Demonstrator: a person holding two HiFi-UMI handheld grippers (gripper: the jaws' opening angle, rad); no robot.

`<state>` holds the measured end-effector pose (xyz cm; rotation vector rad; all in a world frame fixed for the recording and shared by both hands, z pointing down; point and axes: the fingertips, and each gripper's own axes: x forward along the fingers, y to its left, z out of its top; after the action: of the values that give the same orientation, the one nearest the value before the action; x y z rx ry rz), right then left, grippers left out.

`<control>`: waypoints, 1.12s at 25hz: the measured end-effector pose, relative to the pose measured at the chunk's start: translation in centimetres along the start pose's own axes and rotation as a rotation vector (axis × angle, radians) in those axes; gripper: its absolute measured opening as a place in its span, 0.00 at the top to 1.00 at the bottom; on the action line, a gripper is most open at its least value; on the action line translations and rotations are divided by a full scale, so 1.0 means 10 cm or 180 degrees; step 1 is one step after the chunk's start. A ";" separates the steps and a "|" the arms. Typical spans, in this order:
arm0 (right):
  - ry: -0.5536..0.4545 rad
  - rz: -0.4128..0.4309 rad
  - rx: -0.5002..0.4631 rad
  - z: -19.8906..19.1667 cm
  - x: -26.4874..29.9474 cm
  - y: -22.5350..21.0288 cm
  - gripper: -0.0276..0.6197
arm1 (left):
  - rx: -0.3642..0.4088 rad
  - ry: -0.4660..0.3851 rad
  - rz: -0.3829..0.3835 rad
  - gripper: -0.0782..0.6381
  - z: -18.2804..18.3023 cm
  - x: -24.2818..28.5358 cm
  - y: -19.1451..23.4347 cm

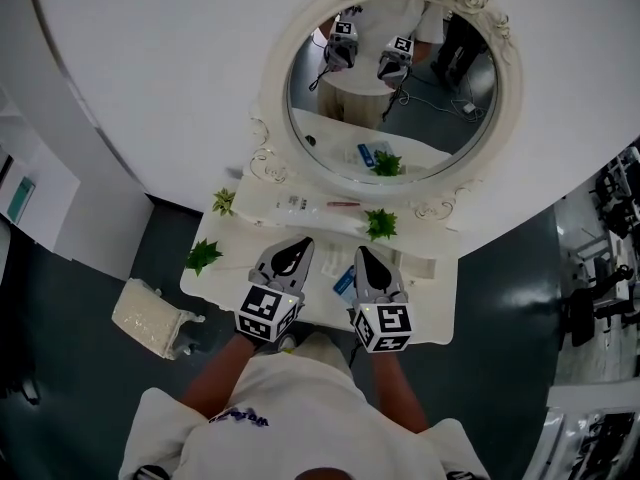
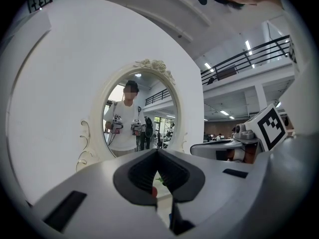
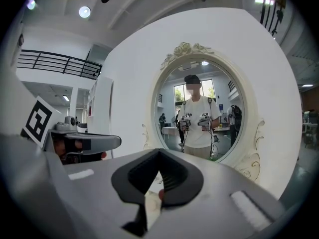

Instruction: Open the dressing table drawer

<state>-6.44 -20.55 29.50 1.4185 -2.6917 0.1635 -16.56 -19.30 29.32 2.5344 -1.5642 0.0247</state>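
White counter [image 1: 432, 303] stands against a curved white wall [image 1: 150, 78], with an oval mirror [image 1: 400, 78] at its far edge and green sprigs [image 1: 380, 224] scattered on top. We hold the left claw [image 1: 299, 244] and right claw [image 1: 362, 254] over the near edge, both closed and empty. The drawer is hidden from us below that edge. Dark floor [image 1: 90, 288] all round.

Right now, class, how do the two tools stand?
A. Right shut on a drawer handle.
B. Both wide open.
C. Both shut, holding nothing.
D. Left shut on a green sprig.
C: the left tool and right tool each show jaws meeting at the tips, nothing between.
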 end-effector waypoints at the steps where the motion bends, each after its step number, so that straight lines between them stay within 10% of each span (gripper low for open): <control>1: 0.0007 -0.0001 -0.0008 0.00 0.00 -0.01 0.94 | -0.0005 0.0000 0.0000 0.88 0.00 0.00 0.00; 28: 0.0058 -0.0024 0.0014 -0.06 0.00 0.07 0.94 | -0.0010 0.0050 -0.0055 0.88 -0.07 -0.05 0.01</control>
<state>-7.02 -20.06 30.02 1.4214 -2.6729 0.1810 -16.87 -18.76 29.93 2.5389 -1.5353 0.0401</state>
